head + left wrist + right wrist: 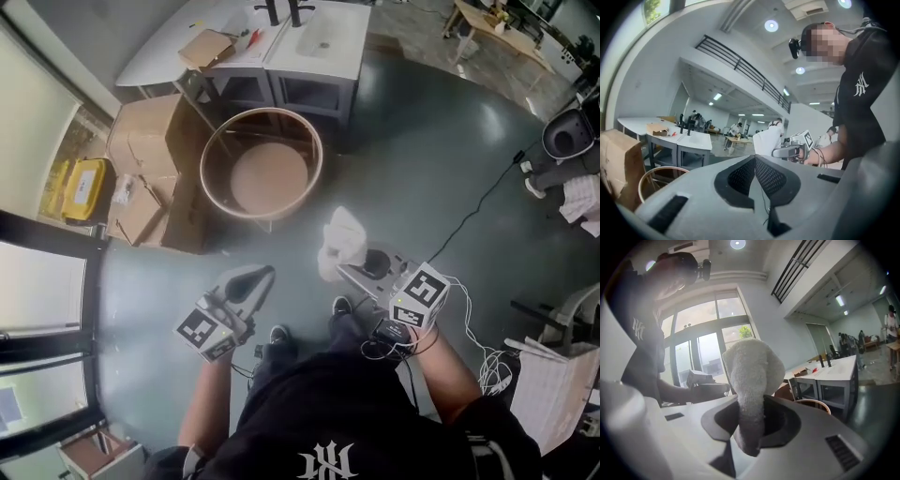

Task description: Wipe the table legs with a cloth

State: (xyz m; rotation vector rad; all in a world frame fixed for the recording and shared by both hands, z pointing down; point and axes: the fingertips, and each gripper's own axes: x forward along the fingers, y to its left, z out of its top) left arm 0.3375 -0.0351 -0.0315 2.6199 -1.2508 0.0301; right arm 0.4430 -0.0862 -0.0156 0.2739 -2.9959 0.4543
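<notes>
White terry cloth (752, 376) clamped upright in right gripper (751, 425) jaws, held over grey floor (422, 169) near round brown wooden table (270, 178). Left gripper (754, 174) jaws pressed together, aimed across at the cloth.

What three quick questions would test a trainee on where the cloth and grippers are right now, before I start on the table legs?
1. Which gripper is shut on the white cloth?
2. The left gripper's jaws are: A wide apart; B together and empty; C on a table leg.
3. True or false: the cloth touches the round wooden table.
Key: 1 right gripper; 2 B; 3 false.
</notes>
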